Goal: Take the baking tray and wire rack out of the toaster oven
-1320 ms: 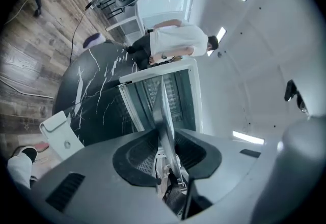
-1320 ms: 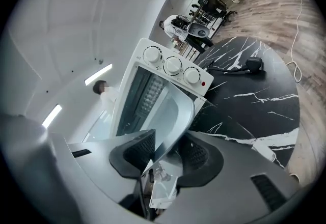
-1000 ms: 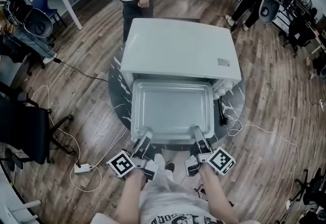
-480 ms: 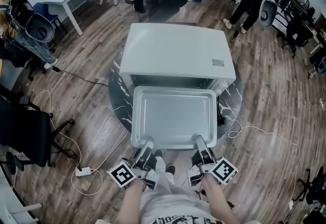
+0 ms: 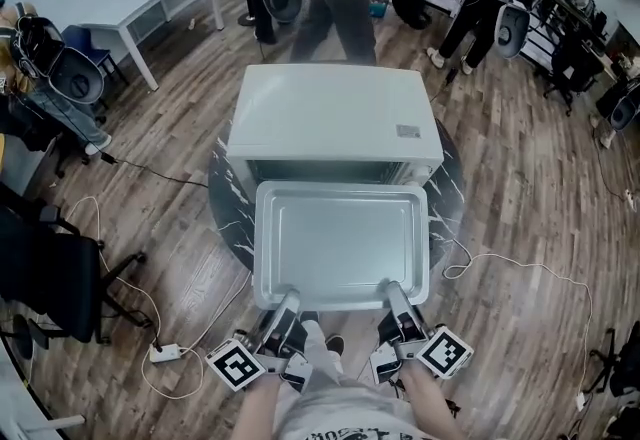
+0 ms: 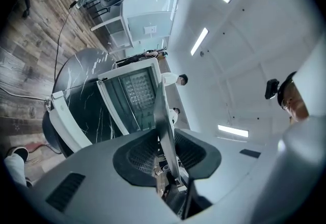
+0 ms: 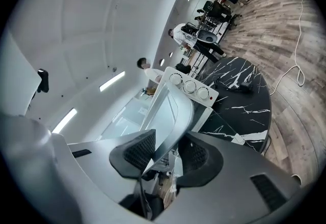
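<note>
Your left hand-held gripper (image 5: 287,298) is clenched on the near rim of the baking tray (image 5: 340,238), toward its left corner. In the left gripper view the thin metal lip runs edge-on between the ribbed pads (image 6: 140,154). That lip is all you hold, and the whole tray reaches away from it, so its weight can lever the rim down out of the pads.

The tray hangs level in front of the toaster oven (image 5: 335,118). Its far rim is at the oven mouth, and its near end reaches out past the near edge of the surface (image 5: 225,203). You cannot tell from here whether the far rim is free of the opening. If it is not, lifting or dipping now could knock it against the frame. It could also catch the grid showing inside the cavity, most likely the wire rack (image 6: 135,90).

If one hand pulls ahead of the other, the tray skews and a far corner can jam, dragging the oven toward the near edge.

Your right hand-held gripper (image 5: 392,290) is clamped the same way near the right corner, with the rim pinched between its pads. If either grip slips, the other twists and the tray drops to the floor (image 5: 520,258) by your feet.

A dark cable (image 5: 437,228) lies at the right edge of the surface, just beside the tray's right rim. Swinging right could snag it.
</note>
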The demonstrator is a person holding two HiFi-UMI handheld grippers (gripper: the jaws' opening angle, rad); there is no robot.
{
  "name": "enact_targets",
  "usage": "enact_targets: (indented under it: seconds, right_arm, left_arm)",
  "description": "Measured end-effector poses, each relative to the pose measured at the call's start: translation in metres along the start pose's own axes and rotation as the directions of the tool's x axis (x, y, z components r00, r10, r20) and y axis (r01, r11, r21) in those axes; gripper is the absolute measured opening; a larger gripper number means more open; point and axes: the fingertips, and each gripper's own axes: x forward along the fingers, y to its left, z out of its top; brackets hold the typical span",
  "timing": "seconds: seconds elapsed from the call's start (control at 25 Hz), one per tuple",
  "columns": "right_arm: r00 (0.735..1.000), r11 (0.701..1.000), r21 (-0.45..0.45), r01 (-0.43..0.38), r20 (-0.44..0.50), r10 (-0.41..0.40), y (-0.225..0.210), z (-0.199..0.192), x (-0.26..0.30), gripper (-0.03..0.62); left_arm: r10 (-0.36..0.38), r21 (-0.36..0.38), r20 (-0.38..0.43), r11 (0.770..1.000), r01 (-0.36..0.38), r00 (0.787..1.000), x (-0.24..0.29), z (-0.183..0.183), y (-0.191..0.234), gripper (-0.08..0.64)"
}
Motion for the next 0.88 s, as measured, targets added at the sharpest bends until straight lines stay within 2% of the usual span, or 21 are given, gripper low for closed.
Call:
enact_targets:
  seconds: [0.4,0.88]
  right_arm:
    - [0.998,0.998,-0.032,-0.063,0.021,0.064,0.030,0.026,-0.001,0.130]
    - [0.995,0.994,-0.057,-0.089,0.036,0.091,0.053,0.053,0.023,0.130]
  left_arm:
    - [-0.070,0.029,0.023,0.997,0.069,0.997,0.012,0.009,-0.037,0.094]
    - [-0.098,0.044,0.044,0.994,0.096,0.994,0.038,0.032,-0.051,0.094]
